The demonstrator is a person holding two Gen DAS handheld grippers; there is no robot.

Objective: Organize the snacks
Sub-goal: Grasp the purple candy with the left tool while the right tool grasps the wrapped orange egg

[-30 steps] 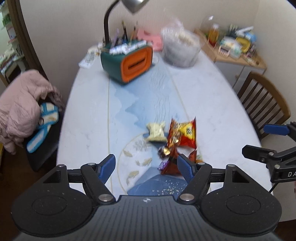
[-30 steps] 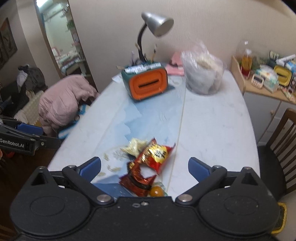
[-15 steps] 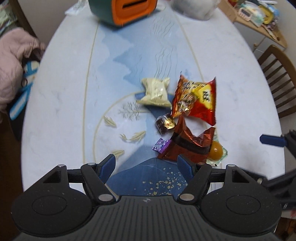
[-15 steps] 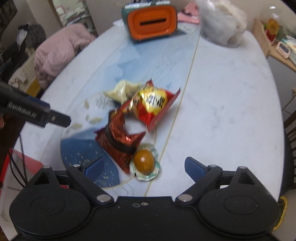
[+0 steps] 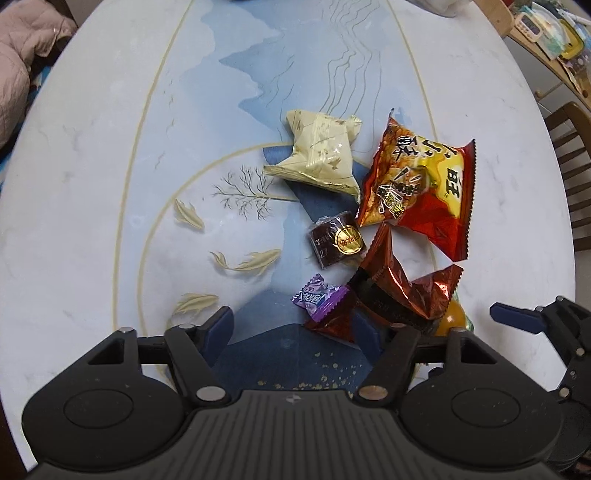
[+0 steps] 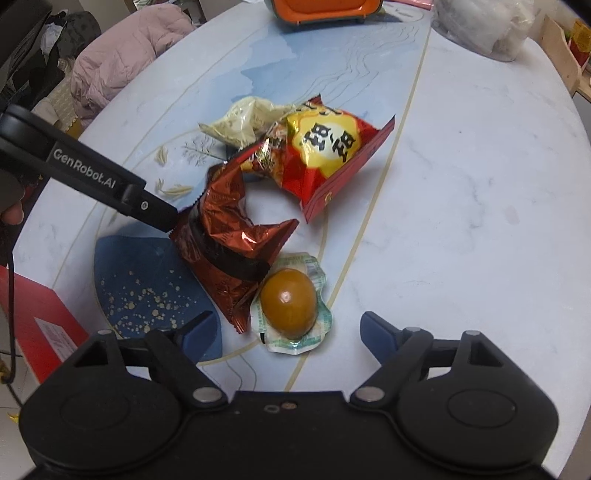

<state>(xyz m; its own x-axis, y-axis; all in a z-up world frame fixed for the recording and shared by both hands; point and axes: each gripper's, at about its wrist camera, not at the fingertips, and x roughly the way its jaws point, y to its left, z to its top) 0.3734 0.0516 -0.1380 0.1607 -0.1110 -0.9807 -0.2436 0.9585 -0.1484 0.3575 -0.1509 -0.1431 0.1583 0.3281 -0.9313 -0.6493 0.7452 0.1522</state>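
Note:
A pile of snacks lies on the oval table point(image 5: 92, 184): a cream packet point(image 5: 321, 155), a red-yellow chip bag point(image 5: 417, 188), a dark brown cake square point(image 5: 334, 240), a purple candy point(image 5: 319, 297), a crumpled brown foil bag point(image 5: 399, 295) and a packed brown egg point(image 6: 290, 299). My left gripper point(image 5: 295, 328) is open, low over the table's near edge, with the purple candy and the foil bag's corner between its fingers. My right gripper point(image 6: 288, 328) is open with the egg just ahead, between its fingertips. It also shows in the left wrist view point(image 5: 517, 317).
An orange-and-green box point(image 6: 325, 11) and a clear plastic bag point(image 6: 487, 26) stand at the table's far end. A pink jacket point(image 6: 122, 62) lies on a chair at the left. A wooden chair point(image 5: 572, 155) stands at the right. A red box point(image 6: 40, 325) sits below the near edge.
Both grippers have moved forward and down toward the snack pile, which now looks much larger. The left gripper now straddles the purple candy; the right has closed in on the egg.

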